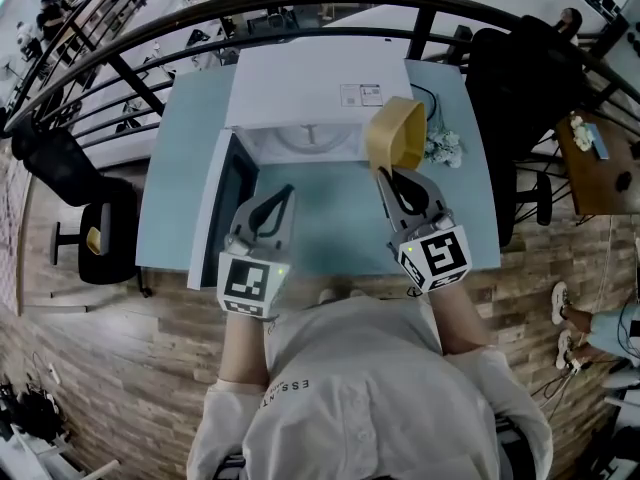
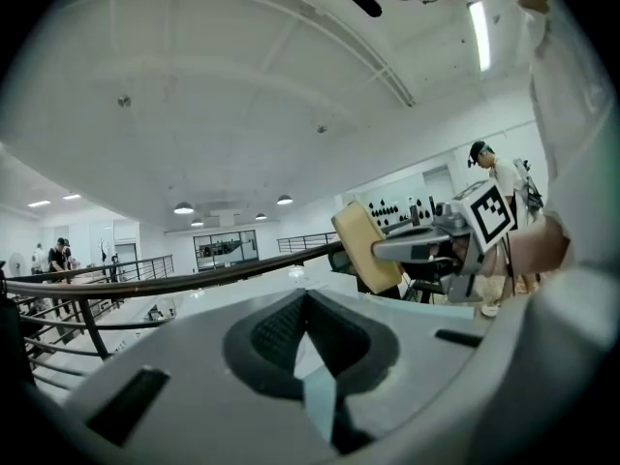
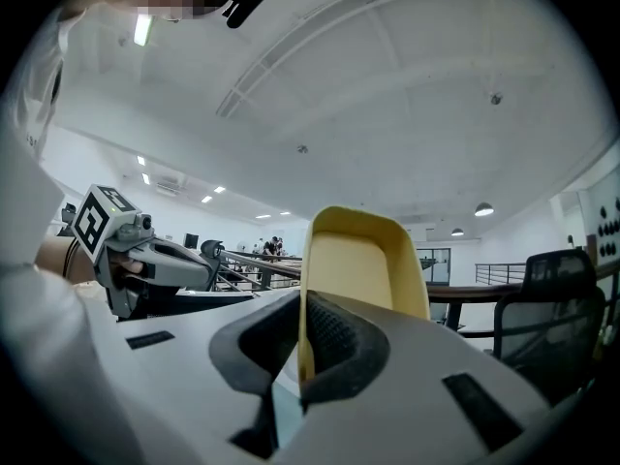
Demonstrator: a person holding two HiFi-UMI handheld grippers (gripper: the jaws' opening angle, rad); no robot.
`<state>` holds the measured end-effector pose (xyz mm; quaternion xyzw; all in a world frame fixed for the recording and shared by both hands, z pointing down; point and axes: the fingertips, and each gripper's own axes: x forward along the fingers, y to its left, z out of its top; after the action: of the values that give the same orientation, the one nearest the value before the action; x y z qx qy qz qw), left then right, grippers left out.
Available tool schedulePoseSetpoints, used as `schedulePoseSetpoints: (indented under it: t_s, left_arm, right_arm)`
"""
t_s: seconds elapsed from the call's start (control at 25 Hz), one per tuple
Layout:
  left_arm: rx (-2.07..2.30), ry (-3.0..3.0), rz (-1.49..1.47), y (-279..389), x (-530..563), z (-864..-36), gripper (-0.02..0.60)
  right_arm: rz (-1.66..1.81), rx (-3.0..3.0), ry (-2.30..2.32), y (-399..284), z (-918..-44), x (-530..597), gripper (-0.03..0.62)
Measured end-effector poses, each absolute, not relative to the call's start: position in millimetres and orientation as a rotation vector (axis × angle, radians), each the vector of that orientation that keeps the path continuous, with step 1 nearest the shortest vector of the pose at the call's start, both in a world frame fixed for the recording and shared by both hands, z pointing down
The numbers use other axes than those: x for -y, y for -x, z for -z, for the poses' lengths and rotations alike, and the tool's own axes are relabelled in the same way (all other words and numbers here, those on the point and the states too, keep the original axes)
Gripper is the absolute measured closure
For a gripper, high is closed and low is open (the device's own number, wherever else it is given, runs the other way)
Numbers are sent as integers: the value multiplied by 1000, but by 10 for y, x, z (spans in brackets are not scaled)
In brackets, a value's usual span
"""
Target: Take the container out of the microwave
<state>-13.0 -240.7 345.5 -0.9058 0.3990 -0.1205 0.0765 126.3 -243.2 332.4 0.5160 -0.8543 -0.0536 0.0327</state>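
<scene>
The white microwave (image 1: 300, 88) stands at the back of the pale blue table (image 1: 180, 178). Its door (image 1: 228, 203) hangs open to the left, and the cavity with the glass turntable (image 1: 305, 138) holds nothing. My right gripper (image 1: 386, 174) is shut on one wall of the yellow container (image 1: 397, 133), holding it tilted in the air to the right of the cavity. In the right gripper view the container (image 3: 363, 260) stands up from the right gripper (image 3: 302, 342). My left gripper (image 1: 286, 194) hovers in front of the cavity, shut and holding nothing. In its own view the left gripper (image 2: 305, 300) points level, and the container (image 2: 366, 247) shows to the right.
A small bunch of white flowers (image 1: 443, 148) lies to the right of the microwave. A black office chair (image 1: 520, 78) stands past the table's right edge and another chair (image 1: 75, 183) at its left. A dark railing (image 1: 300, 3) curves behind the table.
</scene>
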Motion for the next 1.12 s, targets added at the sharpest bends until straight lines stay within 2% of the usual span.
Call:
schedulePoseSetpoints:
  t_s: [1.12]
  left_arm:
    - [-1263,2706,360,115,2631,-3363,588]
  right_arm:
    - [212,2674,-1530,-1187,-3300,2579,571]
